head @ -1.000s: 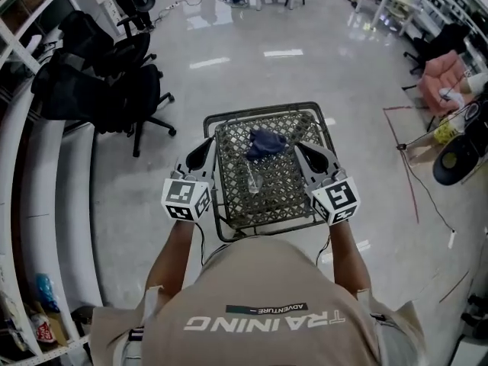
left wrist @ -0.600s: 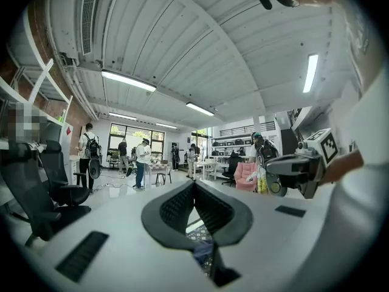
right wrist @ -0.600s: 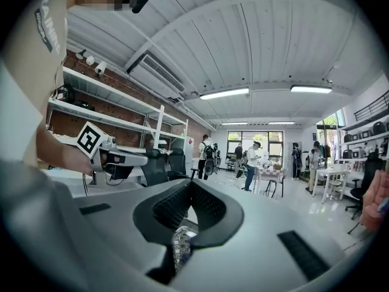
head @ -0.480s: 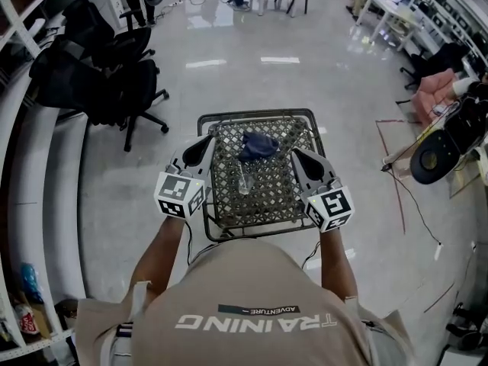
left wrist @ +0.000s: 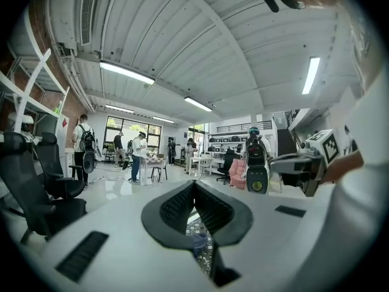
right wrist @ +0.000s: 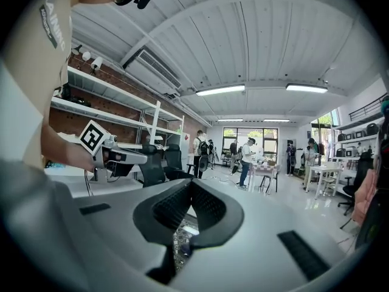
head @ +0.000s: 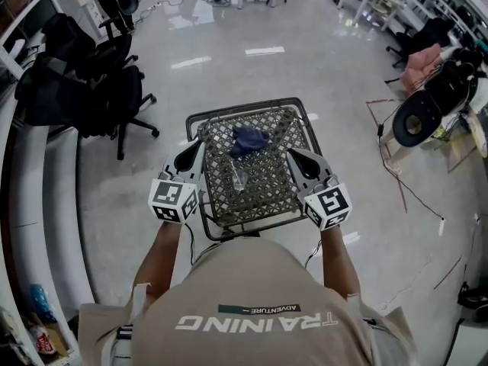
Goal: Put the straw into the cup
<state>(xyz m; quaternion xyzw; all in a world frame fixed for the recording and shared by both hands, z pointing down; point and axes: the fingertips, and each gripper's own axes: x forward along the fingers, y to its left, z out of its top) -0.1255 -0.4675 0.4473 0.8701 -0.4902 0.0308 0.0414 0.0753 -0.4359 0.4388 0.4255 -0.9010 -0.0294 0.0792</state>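
Head view: the left gripper (head: 187, 157) and right gripper (head: 299, 163) sit at either side of a mesh table (head: 267, 197). Both have their jaws pressed together, holding nothing. A clear cup (head: 239, 178) stands between the grippers, with a blue cloth (head: 248, 139) just beyond it. The straw is too small to make out.

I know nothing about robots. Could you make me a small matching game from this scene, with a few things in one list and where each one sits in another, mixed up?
Things:
1. crumpled blue cloth
2. clear plastic cup
3. left gripper
4. black office chairs

Places:
A. on the shiny floor, left of the dark metal mesh table
B. near the middle of the mesh table top
C. at the far end of the mesh table top
D. at the table's left edge, jaws together

Pairs: 1-C, 2-B, 3-D, 4-A
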